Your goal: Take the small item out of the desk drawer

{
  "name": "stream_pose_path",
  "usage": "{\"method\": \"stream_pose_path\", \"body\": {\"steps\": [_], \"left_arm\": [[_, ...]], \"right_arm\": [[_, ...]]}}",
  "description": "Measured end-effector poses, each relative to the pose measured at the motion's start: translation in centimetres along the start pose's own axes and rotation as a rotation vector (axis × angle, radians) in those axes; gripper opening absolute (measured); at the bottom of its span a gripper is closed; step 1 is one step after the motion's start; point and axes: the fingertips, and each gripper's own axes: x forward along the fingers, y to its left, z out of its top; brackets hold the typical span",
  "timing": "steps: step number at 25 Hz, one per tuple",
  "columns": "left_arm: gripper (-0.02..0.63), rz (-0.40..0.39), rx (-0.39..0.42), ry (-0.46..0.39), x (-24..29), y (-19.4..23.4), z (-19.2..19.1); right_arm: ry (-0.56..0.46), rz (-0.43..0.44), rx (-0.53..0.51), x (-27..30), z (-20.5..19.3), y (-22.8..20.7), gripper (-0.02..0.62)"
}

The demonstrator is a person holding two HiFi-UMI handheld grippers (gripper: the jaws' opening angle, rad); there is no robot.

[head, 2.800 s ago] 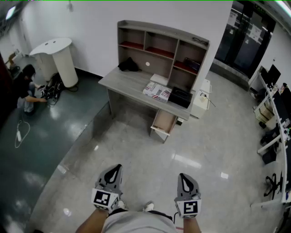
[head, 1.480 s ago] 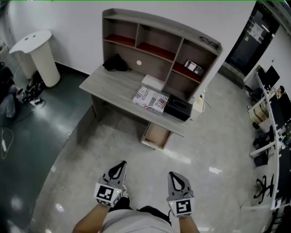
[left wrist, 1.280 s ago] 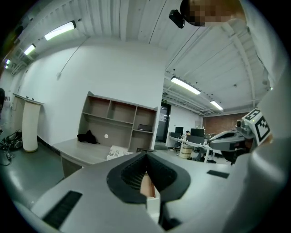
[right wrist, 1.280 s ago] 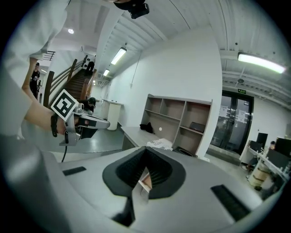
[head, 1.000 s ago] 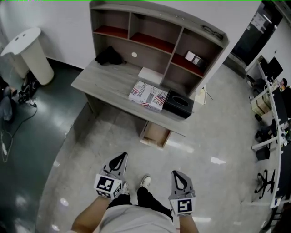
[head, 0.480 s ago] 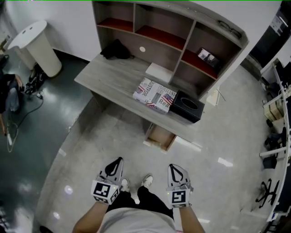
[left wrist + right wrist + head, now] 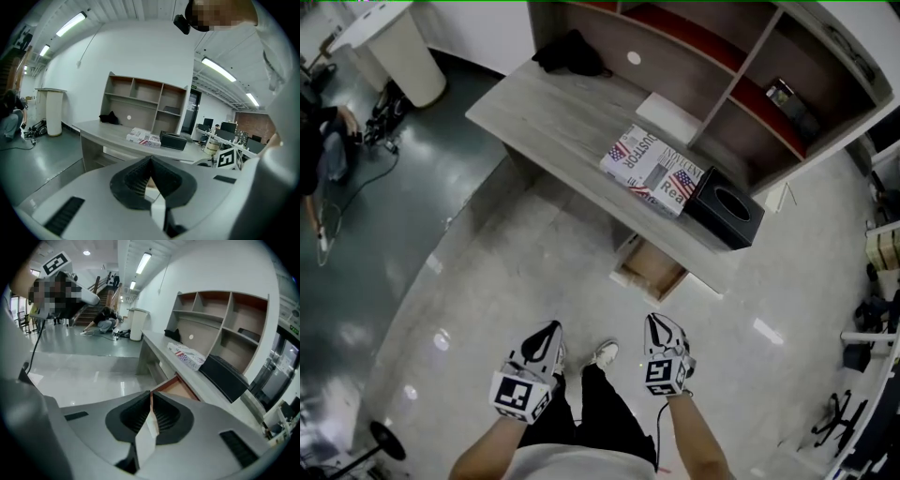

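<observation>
While the person stands on the glossy floor short of the desk point(image 7: 548, 112), the head view shows the drawer point(image 7: 653, 271) already pulled out under the desktop's right end, below the flag-printed box point(image 7: 654, 172) and the black tissue box point(image 7: 724, 215). The drawer's inside looks like bare wood from here. The small item should be in there, but I cannot make it out. The left gripper point(image 7: 549, 328) and right gripper point(image 7: 655, 321) are held low in front of the body, well apart from the drawer.

In the left gripper view the left gripper point(image 7: 150, 160) has its jaws pressed together with nothing between them, aimed at the desk's front edge.

In the right gripper view the right gripper point(image 7: 151, 395) is likewise closed and empty, and its tips line up with the open drawer point(image 7: 177, 387).

The step in hand appears to be the approach. It would be done well by stepping close enough to see into the drawer first. The right jaws should be spread before they go in. The gripper should come down from the front, clear of the overhanging desktop edge.
</observation>
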Motion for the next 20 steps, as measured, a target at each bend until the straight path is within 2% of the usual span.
{"method": "stream_pose_path", "body": {"steps": [7,10,16,20], "left_arm": [[0.018,0.042,-0.055,0.064,0.4,1.2,-4.1],[0.018,0.063,-0.068,0.075,0.4,2.0,-5.4],[0.018,0.107,-0.107,0.084,0.1,3.5,-7.3],[0.018,0.138,-0.140,0.101,-0.3,4.7,-9.3]], "right_arm": [[0.071,0.044,-0.083,7.7,-3.6,0.8,0.029],[0.106,0.064,-0.116,10.5,-4.8,1.1,0.085],[0.182,0.131,-0.222,14.7,-7.2,2.3,0.148],[0.250,0.189,-0.239,16.7,-8.9,3.6,0.191]]}}
